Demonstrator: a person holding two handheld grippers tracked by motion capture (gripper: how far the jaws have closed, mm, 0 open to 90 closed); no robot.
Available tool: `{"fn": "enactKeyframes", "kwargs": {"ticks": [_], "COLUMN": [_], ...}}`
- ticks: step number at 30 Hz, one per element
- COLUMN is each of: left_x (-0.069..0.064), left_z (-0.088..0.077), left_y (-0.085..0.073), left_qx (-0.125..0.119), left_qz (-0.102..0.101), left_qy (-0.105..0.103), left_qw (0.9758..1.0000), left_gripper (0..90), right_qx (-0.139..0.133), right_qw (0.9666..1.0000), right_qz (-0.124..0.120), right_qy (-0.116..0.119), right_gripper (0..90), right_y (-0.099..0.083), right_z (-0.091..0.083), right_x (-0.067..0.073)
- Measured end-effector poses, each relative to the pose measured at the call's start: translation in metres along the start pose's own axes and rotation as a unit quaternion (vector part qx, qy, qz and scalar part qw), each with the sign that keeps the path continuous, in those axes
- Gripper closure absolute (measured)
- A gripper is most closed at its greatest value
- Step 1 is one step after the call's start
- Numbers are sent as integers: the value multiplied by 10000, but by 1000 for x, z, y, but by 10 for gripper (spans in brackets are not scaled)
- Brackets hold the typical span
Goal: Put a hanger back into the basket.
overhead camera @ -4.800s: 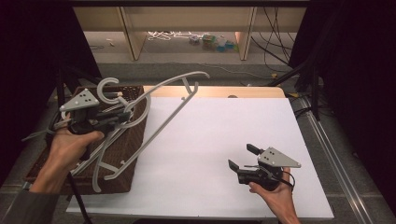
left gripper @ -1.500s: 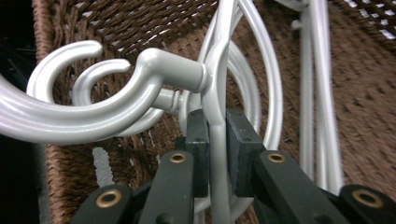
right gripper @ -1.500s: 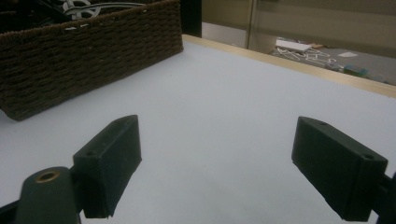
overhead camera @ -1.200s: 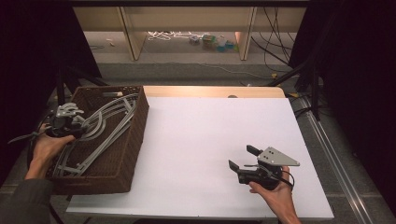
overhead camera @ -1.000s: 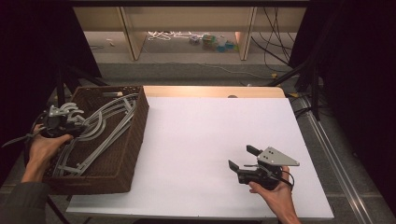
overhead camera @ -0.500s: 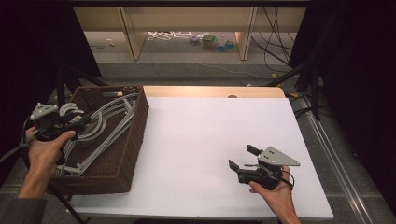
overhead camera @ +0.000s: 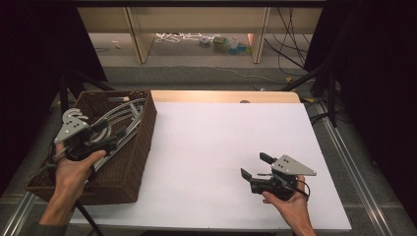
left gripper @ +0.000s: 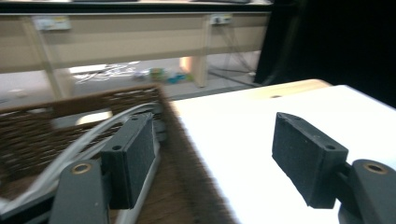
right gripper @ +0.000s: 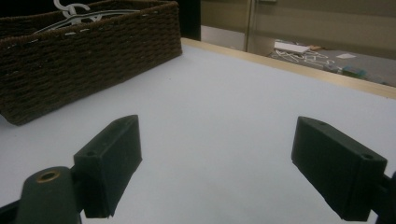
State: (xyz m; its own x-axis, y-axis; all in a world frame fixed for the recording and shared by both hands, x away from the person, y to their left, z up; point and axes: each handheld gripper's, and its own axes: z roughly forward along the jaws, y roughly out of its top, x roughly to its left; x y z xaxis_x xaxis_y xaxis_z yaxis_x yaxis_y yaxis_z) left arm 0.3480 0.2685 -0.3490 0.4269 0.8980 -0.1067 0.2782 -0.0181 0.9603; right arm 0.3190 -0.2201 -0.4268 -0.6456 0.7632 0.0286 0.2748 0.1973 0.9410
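Note:
Several grey clothes hangers (overhead camera: 124, 111) lie in a brown wicker basket (overhead camera: 142, 147) at the table's left end. My left gripper (overhead camera: 112, 135) hovers over the basket's middle, pointing right, and its jaws have just been opening. In the left gripper view the left gripper (left gripper: 217, 158) stands open with nothing between its pads; the basket's rim (left gripper: 187, 140) and the hangers (left gripper: 93, 135) lie below it. My right gripper (overhead camera: 255, 165) rests open near the table's front right. In the right gripper view the right gripper (right gripper: 215, 163) faces bare white tabletop, with the basket (right gripper: 84, 60) farther off.
A white sheet (overhead camera: 221, 142) covers the table, with a wooden strip (overhead camera: 221, 96) along the far edge. Pale shelving (overhead camera: 196, 19) and loose clutter (overhead camera: 221, 43) on the floor lie beyond. Dark stand legs (overhead camera: 329, 83) rise at the right.
The left gripper set the hangers into the basket, opened its jaws and lifted off them, moving right and nearer. The right gripper has stayed where it was.

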Motion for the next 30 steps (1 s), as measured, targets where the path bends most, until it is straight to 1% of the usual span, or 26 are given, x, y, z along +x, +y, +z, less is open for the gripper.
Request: {"fn": "enactKeyframes", "kwargs": {"ticks": [2, 4, 6, 7, 8, 9, 11, 12, 14, 15, 16, 18, 20, 21, 22, 23, 24, 25, 27, 28, 29, 30], "left_x": [-10, -20, -30, -35, -39, -44, -51, -55, -60, -62, -64, -66, -69, -71, -72, -74, -76, -77, -79, -80, -80, -81], "left_z": [1, 4, 7, 9, 10, 12, 14, 15, 16, 18, 19, 21, 23, 24, 24, 24, 24, 24, 24, 24, 24, 24], "left_y": [-4, -8, -11, -13, -14, -16, -19, -20, -23, -25, -27, -30, -35, -37, -39, -41, -44, -47, -51, -52, -54, -56], "left_qx": [-73, -107, -143, -123, -132, -159, -221, -252, -292, -302, -319, -313, -298, -325, -334, -355, -382, -370, -392, -381, -351, -306], "left_qz": [-54, -34, -36, -1, 46, 49, 8, -2, 53, 68, 38, 46, 30, 9, -4, -32, -5, 18, 27, -3, -23, -33], "left_qy": [-180, -314, -435, -502, -574, -627, -755, -800, -867, -893, -914, -950, -961, -975, -992, -976, -974, -1008, -1013, -1019, -1069, -1089], "left_qw": [9998, 9994, 9989, 9987, 9983, 9979, 9969, 9965, 9958, 9955, 9953, 9950, 9949, 9947, 9945, 9946, 9945, 9942, 9941, 9941, 9936, 9936], "left_gripper": [287, 286, 284, 278, 271, 267, 260, 251, 248, 247, 245, 234, 225, 215, 211, 203, 178, 154, 156, 158, 158, 158], "right_qx": [-75, -102, -74, -103, -90, -104, -139, -81, -119, -96, -77, -131, -120, -179, -221, -204, -264, -263, -325, -319, -364, -364], "right_qw": [10000, 9999, 10000, 9999, 9999, 9999, 9999, 9999, 9999, 9999, 9999, 9998, 9999, 9997, 9997, 9997, 9996, 9996, 9994, 9995, 9993, 9993], "right_qz": [-10, 18, 13, 19, 15, 13, 6, 0, -12, -19, -13, -11, -37, -38, -38, -37, -26, -38, -42, -60, -53, -54], "right_qy": [1, 43, 65, 52, 66, 97, 69, 61, 97, 75, 98, 118, 115, 133, 95, 87, 112, 73, 52, 55, 20, 42], "right_gripper": [169, 169, 169, 169, 169, 169, 169, 169, 168, 168, 168, 167, 166, 165, 165, 164, 163, 163, 162, 161, 161, 161], "right_y": [0, 0, 0, 0, 0, 0, -1, -1, -1, -1, -1, -2, -2, -2, -2, -2, -2, -2, -2, -2, -2, -3], "right_z": [1, 0, -1, 0, -1, -1, 0, -1, 0, -1, -1, 0, -1, -2, -2, -4, -4, -5, -5, -5, -5, -5], "right_x": [0, 1, 1, 2, 2, 2, 3, 3, 3, 4, 4, 5, 5, 5, 5, 5, 5, 5, 5, 5, 6, 5]}}
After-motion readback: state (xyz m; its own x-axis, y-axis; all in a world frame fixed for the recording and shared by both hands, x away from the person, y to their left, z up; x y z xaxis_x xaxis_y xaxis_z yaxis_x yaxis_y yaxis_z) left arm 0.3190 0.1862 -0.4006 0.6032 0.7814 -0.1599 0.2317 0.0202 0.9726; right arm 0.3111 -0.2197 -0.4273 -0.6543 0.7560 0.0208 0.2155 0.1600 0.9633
